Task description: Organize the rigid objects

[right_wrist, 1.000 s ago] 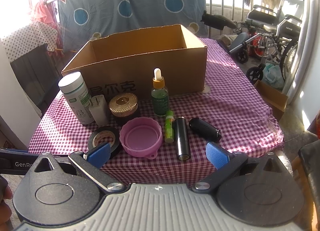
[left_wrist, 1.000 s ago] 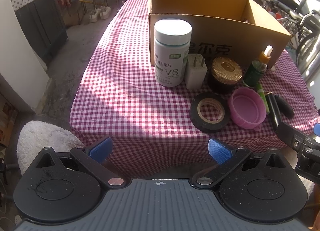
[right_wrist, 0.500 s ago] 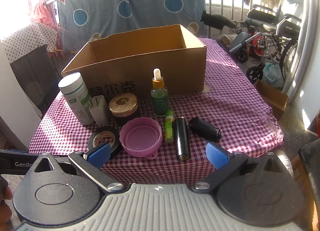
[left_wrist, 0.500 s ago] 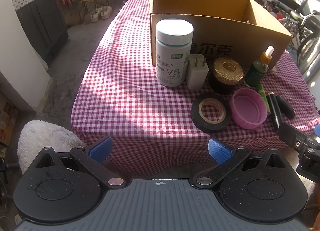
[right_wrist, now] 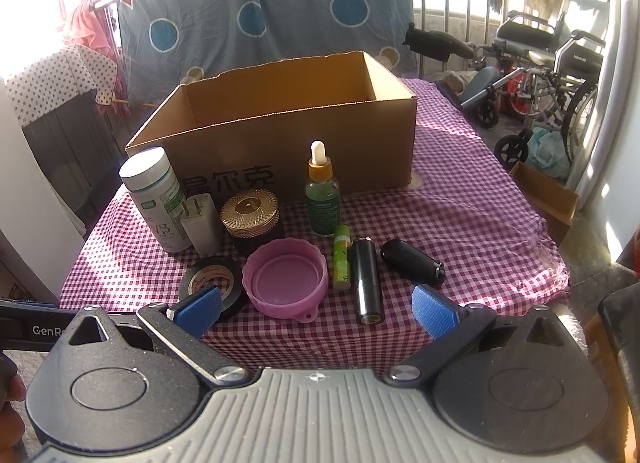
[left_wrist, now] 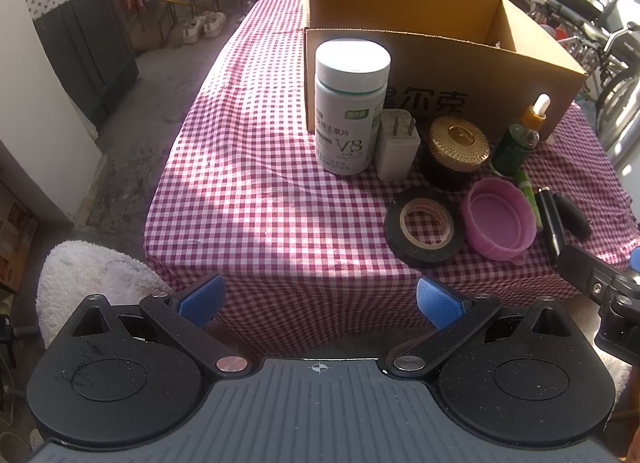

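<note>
Since a second ago almost nothing has moved: the left tongs (left_wrist: 318, 299) have crept slightly closer to the table, and the right tongs (right_wrist: 314, 307) hold nearly the same spot. Both sets gape wide and grip nothing.

The risk, as I judge it, lies in the crowding. The white bottle (left_wrist: 350, 107), the plug (left_wrist: 396, 147) and the gold-lidded jar (left_wrist: 458, 151) stand just beside one another in front of the cardboard box (right_wrist: 288, 135), so a wide-open reach for one could topple a neighbour, and the tall dropper bottle (right_wrist: 323, 199) looks easy to tip.

The tape roll (right_wrist: 212, 283) and pink lid (right_wrist: 286, 279) lie nearest the right tongs, at the table's near edge; the green tube (right_wrist: 342, 263) and two black cylinders (right_wrist: 368, 279) lie just beyond its right finger.
</note>
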`<move>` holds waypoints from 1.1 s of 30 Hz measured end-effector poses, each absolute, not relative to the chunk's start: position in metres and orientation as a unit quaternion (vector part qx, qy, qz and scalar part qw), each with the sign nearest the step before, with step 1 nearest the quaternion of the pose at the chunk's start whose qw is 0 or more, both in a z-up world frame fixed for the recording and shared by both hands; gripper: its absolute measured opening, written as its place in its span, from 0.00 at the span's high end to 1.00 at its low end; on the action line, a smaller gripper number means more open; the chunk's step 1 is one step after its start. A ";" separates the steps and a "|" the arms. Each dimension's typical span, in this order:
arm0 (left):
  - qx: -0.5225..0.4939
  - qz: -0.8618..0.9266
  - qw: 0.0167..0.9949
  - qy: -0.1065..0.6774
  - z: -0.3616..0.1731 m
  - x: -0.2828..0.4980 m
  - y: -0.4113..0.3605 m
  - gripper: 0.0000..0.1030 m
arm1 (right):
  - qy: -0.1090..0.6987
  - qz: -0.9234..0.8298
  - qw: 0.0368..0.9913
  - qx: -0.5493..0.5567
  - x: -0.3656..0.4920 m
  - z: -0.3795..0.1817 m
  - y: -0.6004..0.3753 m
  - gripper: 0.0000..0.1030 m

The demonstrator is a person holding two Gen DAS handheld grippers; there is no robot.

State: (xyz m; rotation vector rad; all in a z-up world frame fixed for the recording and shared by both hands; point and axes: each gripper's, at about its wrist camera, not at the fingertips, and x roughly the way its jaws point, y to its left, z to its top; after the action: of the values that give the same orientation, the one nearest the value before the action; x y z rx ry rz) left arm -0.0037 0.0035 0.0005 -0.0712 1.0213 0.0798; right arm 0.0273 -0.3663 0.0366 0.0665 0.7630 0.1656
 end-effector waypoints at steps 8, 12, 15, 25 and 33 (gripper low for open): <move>-0.033 0.039 0.870 0.491 0.000 -0.004 0.005 0.00 | 0.374 0.081 0.923 0.034 0.028 0.036 -0.365 0.00; -0.033 0.039 0.869 0.493 -0.001 -0.003 0.006 0.00 | 0.375 0.083 0.923 0.038 0.029 0.035 -0.365 0.00; -0.034 0.039 0.868 0.494 -0.002 -0.001 0.007 0.00 | 0.374 0.082 0.923 0.043 0.030 0.035 -0.367 0.00; -0.032 0.012 0.870 0.492 -0.009 0.005 0.005 0.00 | 0.372 0.083 0.923 0.051 0.037 0.033 -0.366 0.00; -0.022 -0.109 0.901 0.419 0.002 0.006 -0.009 0.01 | 0.277 0.080 0.955 0.065 0.041 0.060 -0.411 0.00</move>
State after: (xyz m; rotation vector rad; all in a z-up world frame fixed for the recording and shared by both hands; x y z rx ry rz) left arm 0.0061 -0.0094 0.0021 -0.0465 0.8667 -0.2262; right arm 0.0410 -0.4114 0.0601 0.1325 0.5622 0.1615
